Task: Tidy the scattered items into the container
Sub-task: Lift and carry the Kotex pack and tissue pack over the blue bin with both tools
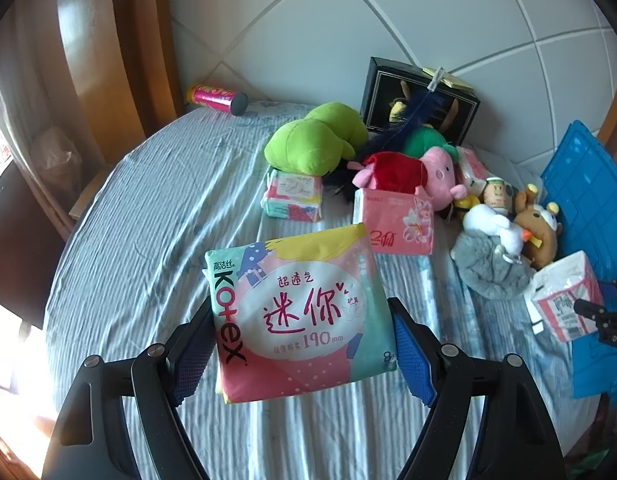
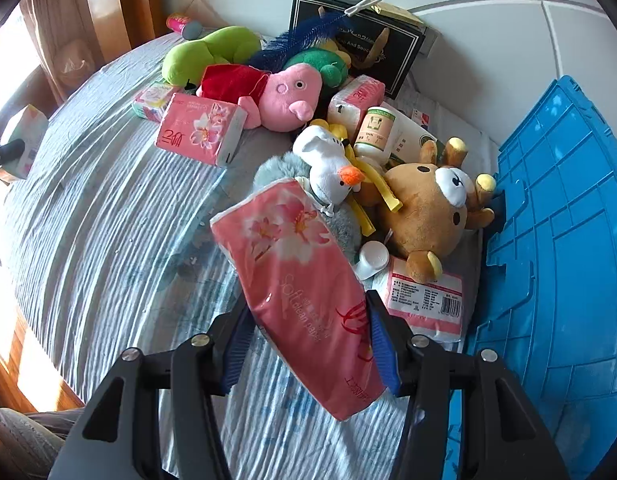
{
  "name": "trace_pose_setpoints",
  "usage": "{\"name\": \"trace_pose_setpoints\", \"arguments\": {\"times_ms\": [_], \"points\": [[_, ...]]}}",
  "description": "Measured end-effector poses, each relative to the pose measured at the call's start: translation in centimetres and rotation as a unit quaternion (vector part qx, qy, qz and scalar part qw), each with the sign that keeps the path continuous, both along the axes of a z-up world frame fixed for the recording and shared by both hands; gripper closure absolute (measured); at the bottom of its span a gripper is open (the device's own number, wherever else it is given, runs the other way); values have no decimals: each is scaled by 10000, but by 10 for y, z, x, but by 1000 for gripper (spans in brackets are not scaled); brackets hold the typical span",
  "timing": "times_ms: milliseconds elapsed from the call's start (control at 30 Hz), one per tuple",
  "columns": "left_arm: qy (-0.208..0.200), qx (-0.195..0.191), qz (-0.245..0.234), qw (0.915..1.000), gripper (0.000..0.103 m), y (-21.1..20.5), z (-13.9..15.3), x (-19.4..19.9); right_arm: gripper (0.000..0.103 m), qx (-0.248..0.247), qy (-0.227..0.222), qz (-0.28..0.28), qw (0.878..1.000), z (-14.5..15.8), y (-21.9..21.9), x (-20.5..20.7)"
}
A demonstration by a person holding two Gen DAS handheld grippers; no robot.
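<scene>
My left gripper (image 1: 298, 344) is shut on a Kotex pad pack (image 1: 296, 312) and holds it above the striped bed sheet (image 1: 148, 240). My right gripper (image 2: 308, 340) is shut on a pink tissue pack (image 2: 304, 288), held tilted above the sheet (image 2: 108, 220). The blue container (image 2: 568, 260) stands at the right; it also shows in the left wrist view (image 1: 584, 200). Scattered items lie in a pile: a pink pig plush (image 2: 284, 96), a brown bear plush (image 2: 424, 208), a white duck plush (image 2: 328, 160), a green plush (image 2: 204, 56), another pink tissue pack (image 2: 200, 128).
A black box (image 2: 360, 48) leans on the white wall behind the pile. A pink can (image 1: 216, 98) lies at the far edge of the bed. A white bottle (image 2: 376, 132) and a labelled tissue pack (image 2: 424, 300) lie near the container. A wooden frame stands at left.
</scene>
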State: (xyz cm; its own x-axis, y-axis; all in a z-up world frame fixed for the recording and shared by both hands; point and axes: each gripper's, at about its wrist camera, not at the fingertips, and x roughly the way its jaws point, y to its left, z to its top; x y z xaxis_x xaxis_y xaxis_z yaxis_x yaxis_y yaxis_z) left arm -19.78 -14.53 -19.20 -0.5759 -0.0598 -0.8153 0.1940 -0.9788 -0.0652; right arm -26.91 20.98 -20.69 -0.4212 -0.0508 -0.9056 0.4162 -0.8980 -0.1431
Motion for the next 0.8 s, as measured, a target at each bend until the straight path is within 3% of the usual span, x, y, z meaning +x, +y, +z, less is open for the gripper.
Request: {"name": "trace_pose_setpoints", "arguments": {"times_ms": [500, 800], "points": [[416, -31, -261, 9988, 23, 1, 41, 10, 51, -601, 560, -549, 9951, 77, -38, 52], [593, 6, -157, 9981, 23, 2, 56, 17, 51, -757, 730, -548, 9929, 100, -43, 69]]}}
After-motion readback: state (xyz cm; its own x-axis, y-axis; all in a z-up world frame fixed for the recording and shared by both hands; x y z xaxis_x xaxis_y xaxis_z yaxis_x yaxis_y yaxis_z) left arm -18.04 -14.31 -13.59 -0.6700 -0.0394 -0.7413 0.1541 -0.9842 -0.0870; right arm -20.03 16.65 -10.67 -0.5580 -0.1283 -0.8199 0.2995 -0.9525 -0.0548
